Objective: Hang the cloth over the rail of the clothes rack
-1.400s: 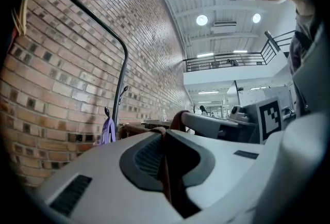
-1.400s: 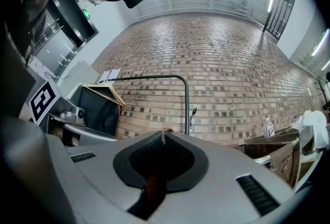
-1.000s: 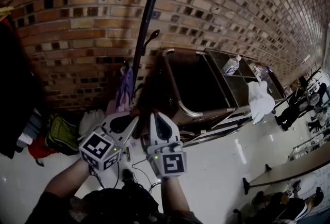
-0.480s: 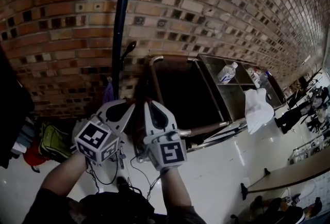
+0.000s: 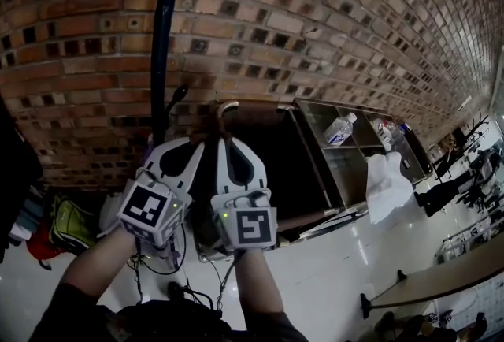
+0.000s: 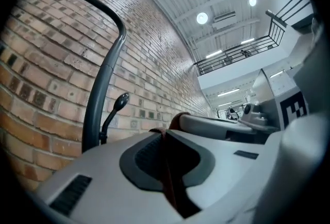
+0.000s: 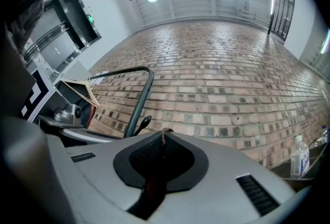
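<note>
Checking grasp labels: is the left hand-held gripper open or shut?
Shut on the cloth. In the left gripper view the jaws of the left hand-held gripper meet, with a thin reddish-brown cloth edge pinched between them.

light: head view dim; ceiling lamps point(image 6: 202, 17) bright; glare: floor point(image 5: 331, 277); edges: fisheye-bent, vignetted

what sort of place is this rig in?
Probably a large institutional hall or atrium: long brick wall, glossy pale floor, railed upper balcony under ceiling lights.
</note>
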`<state>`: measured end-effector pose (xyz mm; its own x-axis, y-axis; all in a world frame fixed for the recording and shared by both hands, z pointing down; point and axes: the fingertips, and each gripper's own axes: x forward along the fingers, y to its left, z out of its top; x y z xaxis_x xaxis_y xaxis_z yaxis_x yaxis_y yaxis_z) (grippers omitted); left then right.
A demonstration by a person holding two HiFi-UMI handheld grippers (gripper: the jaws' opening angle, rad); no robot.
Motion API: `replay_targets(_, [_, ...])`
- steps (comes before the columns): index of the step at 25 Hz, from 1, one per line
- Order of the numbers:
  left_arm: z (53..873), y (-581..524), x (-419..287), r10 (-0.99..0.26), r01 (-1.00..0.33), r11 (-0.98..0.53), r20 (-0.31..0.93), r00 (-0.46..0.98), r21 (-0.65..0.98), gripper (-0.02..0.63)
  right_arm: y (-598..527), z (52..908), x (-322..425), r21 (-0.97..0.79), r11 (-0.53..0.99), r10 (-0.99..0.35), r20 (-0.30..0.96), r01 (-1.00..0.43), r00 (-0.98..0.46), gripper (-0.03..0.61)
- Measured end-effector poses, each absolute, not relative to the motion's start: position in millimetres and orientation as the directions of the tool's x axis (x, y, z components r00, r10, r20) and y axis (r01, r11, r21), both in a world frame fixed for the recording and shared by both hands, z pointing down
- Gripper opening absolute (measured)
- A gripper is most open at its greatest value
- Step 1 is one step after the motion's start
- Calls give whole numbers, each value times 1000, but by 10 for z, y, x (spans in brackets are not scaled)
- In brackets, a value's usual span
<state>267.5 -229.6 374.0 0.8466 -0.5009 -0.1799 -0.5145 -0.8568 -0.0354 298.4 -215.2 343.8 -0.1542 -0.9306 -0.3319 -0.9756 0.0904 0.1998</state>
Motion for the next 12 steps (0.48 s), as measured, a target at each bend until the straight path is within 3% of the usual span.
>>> replay_targets(12, [2646,-2605,3349,-449,-519,-845,-353,820,-129,25,-2574,2486,3561,260,62,-860,-476,-964,-184,38])
